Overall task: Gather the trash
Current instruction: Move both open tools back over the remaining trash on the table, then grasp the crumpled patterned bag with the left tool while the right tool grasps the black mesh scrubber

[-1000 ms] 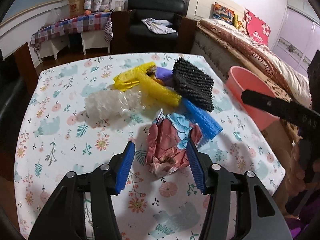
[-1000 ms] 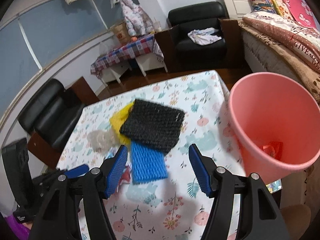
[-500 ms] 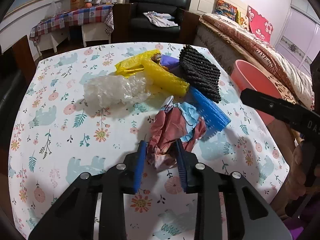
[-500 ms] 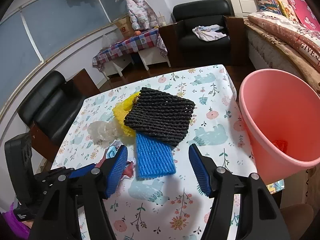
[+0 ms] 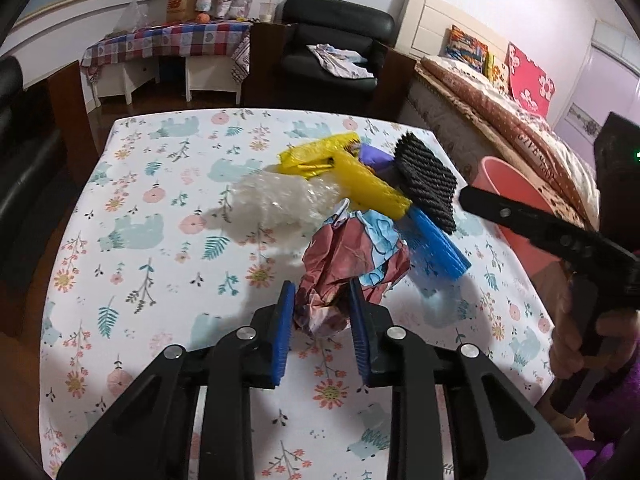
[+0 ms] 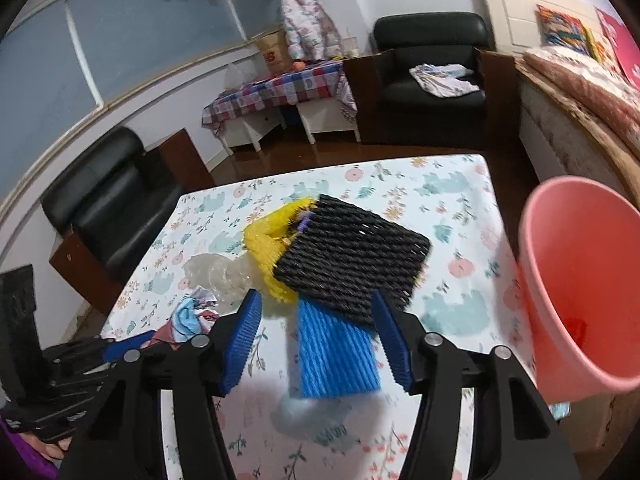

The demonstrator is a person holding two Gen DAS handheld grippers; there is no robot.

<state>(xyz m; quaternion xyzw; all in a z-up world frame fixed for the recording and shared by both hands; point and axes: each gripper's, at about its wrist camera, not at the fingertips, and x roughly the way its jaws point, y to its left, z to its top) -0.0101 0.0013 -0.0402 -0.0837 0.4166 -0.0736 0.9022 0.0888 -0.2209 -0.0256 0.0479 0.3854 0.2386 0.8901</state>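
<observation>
A crumpled red and blue paper wrapper sits between the blue pads of my left gripper, whose jaws are closing and pressing on it. Beyond it on the flowered tablecloth lie a clear plastic wad, a yellow foam net, a black foam net and a blue foam net. My right gripper hovers over the blue net with its jaws closing, and its pads stand clear of the net. A pink bucket stands off the table's right edge.
A red scrap lies inside the bucket. A small purple piece pokes out between the yellow and black nets. A black armchair stands left of the table, another behind it, and a bed at the right.
My left gripper's jaws have come together on the crumpled wrapper. The right gripper has moved in over the blue net, its jaws a little narrower, and the bucket has slid toward the right edge of its view.
</observation>
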